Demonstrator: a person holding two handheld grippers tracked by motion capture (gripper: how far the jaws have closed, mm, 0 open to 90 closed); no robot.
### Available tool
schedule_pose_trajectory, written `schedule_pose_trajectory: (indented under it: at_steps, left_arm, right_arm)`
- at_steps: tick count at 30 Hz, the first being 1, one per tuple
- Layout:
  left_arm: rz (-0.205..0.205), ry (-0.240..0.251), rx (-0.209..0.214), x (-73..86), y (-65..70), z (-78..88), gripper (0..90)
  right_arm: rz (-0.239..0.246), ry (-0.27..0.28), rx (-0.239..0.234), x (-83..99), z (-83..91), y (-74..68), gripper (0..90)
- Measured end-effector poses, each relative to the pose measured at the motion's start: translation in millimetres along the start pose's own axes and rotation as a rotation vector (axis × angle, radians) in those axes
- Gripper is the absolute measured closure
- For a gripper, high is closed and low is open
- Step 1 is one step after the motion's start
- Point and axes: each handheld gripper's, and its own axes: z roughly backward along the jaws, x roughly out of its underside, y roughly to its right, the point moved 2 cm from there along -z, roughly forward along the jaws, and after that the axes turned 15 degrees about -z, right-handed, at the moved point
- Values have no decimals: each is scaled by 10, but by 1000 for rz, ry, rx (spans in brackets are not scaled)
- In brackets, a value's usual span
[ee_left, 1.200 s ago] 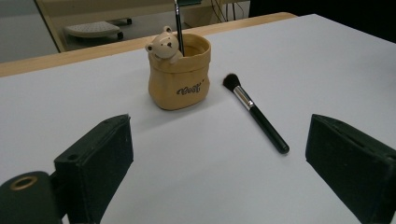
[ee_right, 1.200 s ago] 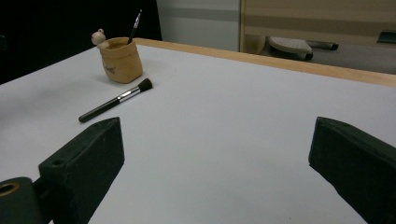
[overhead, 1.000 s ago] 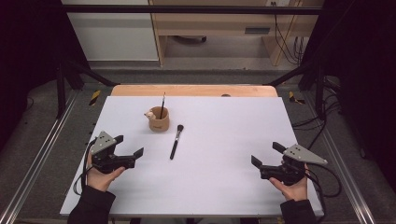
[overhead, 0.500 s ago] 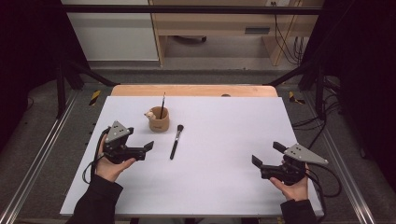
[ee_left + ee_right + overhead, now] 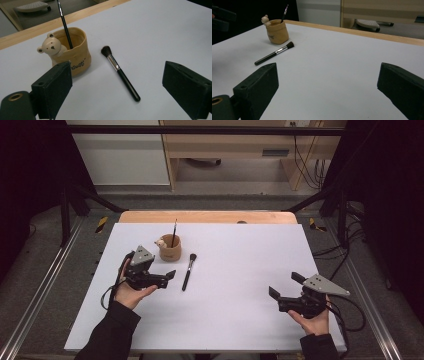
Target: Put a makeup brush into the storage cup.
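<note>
Near the table's [image 5: 240, 330] left edge, the left gripper [image 5: 169, 279], jaws spread and empty, hovers just beside the brush [image 5: 188, 271] lying flat by the cup [image 5: 169, 248], while the right gripper [image 5: 283, 287], likewise spread, hangs near the front right corner.

Even, soft light falls from above on the white counter [image 5: 240, 270], which reads bright while the surroundings sink into near black. Shadows are faint and short, seen beside the bear-faced cup [image 5: 71, 53] and the makeup brush [image 5: 120, 72]. Both gripper views blur their near black jaws slightly, and the high view is mildly grainy.
</note>
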Motion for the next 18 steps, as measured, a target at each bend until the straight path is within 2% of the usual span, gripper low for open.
schedule_pose_trajectory:
  at_steps: [11, 18]
  left_arm:
    - [-15, -66, 42, -57, 105, -275, 101]
    - [-14, -112, 54, -77, 124, -440, 126]
  right_arm:
    - [1, -6, 0, 8, -17, -19, 42]
    - [3, -9, -2, 12, -27, -20, 42]
